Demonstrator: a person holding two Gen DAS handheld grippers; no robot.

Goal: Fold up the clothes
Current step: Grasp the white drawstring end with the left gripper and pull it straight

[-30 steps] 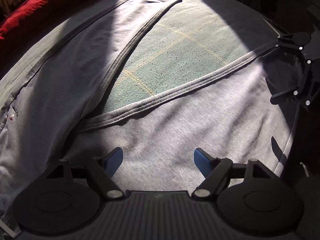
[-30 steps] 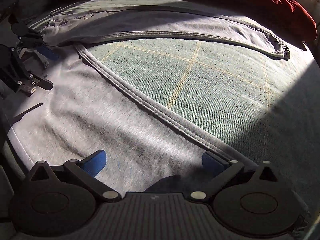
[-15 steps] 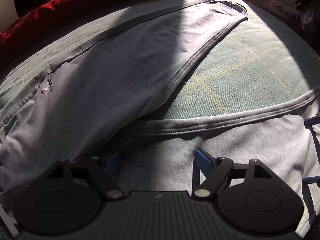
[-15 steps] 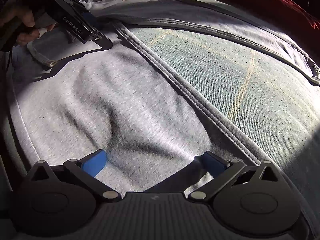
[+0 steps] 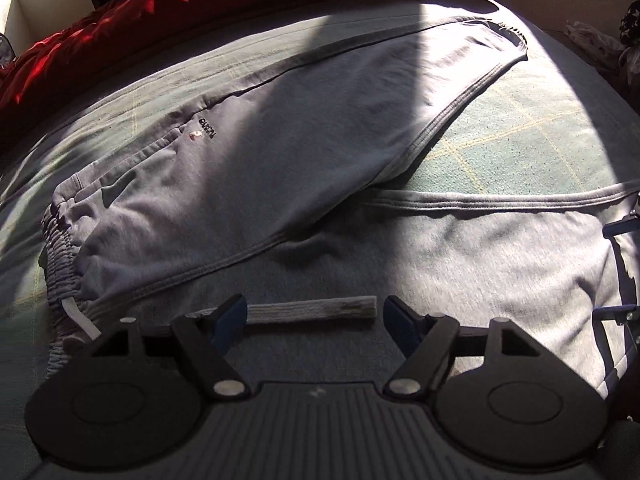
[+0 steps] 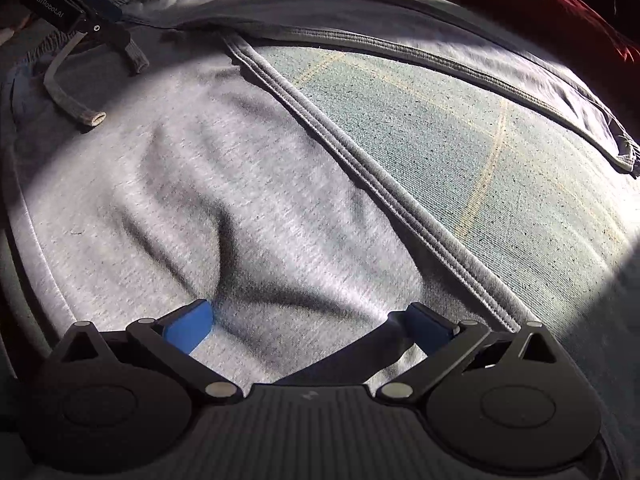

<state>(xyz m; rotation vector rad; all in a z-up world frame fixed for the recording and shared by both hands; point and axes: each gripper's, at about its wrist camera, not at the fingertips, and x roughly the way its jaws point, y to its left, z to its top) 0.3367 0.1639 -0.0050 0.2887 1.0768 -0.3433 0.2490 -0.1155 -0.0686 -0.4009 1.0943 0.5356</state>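
Sweatpants [image 5: 248,184] lay spread on the bed, legs apart.
Both claws, left [image 5: 310,316] and right [image 6: 308,324], hovered open over the sweatpants; a shallow pinch could bunch the loose fabric.

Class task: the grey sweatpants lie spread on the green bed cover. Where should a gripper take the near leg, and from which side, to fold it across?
Probably the near leg's outer edge, coming from the person's side: it lies flat, so thin fabric there pinches easily. The left gripper and right gripper are open.
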